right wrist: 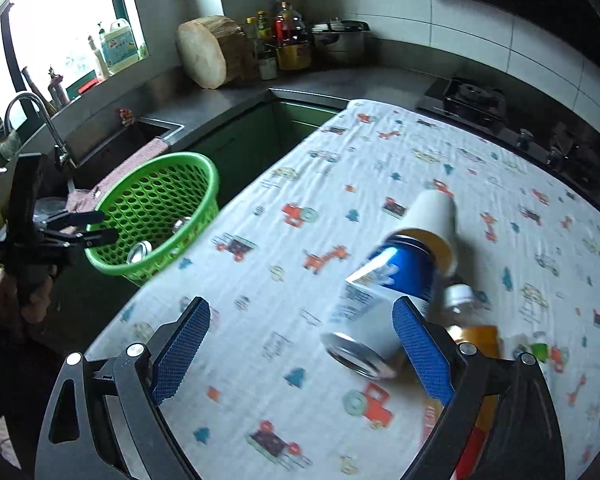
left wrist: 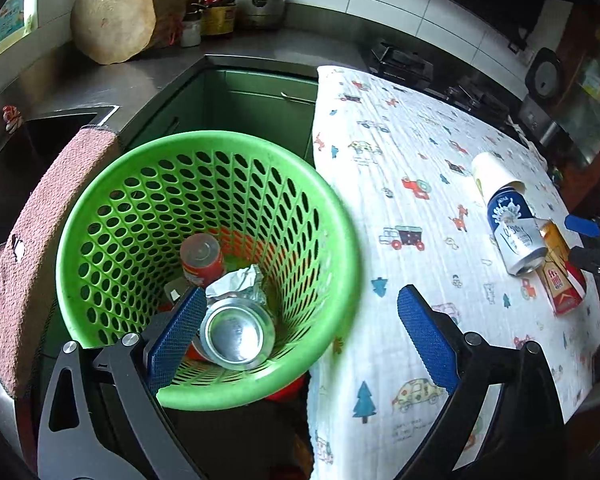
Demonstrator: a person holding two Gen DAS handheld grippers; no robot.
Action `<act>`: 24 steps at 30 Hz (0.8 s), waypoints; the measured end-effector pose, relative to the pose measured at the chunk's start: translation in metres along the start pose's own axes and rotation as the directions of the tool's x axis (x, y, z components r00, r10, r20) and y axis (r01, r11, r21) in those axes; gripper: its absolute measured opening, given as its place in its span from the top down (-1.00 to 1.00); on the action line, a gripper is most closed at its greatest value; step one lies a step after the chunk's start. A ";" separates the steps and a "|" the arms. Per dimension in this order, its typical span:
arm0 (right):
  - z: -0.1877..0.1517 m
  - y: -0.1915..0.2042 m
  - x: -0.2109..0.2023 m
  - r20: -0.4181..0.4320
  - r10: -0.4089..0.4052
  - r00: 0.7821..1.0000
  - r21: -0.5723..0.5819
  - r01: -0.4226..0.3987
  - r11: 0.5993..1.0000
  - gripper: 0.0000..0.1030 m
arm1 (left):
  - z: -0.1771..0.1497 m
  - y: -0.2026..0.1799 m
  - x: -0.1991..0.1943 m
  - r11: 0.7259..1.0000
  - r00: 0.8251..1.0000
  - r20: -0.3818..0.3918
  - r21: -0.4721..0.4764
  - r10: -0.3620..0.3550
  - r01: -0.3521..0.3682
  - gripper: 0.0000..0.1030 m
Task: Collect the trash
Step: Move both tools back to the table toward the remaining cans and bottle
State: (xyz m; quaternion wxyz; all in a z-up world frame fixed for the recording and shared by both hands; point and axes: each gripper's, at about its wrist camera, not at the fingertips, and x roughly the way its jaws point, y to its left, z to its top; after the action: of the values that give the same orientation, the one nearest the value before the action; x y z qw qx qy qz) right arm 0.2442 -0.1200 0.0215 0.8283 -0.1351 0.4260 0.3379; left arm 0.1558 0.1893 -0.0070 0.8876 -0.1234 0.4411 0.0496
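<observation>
One orange carton point(right wrist: 478, 364) lies half hidden behind the right gripper point(right wrist: 302, 350).

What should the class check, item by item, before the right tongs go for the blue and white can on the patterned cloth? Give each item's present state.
1. Right tongs open and empty: ok, nothing between the pads.
2. Blue and white can reachable: ok, it lies on its side on the cloth, close ahead of the right tongs.
3. Can free of neighbours: not ok, its far end sits in the mouth of a paper cup, and a carton lies against it.
4. Green basket has room: ok, only a few cans and crumpled foil at the bottom.
5. Left tongs clear of the basket: not ok, they are over its rim, open and empty.
6. Can empty: cannot tell.
</observation>
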 end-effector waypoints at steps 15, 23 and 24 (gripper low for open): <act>-0.050 -0.070 0.009 -0.109 -0.076 0.991 -0.017 0.075 0.997 -0.74 | 0.023 -0.091 0.017 0.994 0.999 -0.024 0.097 -0.045 0.047 -0.85; -0.047 -0.075 0.023 -0.150 -0.072 0.986 -0.048 0.065 0.997 -0.74 | 0.036 -0.126 0.030 0.987 0.997 -0.042 0.140 -0.066 0.072 -0.85; -0.047 -0.075 0.024 -0.153 -0.073 0.986 -0.051 0.065 0.997 -0.74 | 0.037 -0.130 0.032 0.987 0.997 -0.044 0.146 -0.068 0.074 -0.85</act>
State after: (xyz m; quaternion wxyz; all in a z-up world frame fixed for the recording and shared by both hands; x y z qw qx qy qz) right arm 0.2755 -0.1880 -0.0305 0.8007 -0.1946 0.4759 0.3073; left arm 0.2293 0.0730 0.0124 0.8866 -0.0739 0.4562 -0.0173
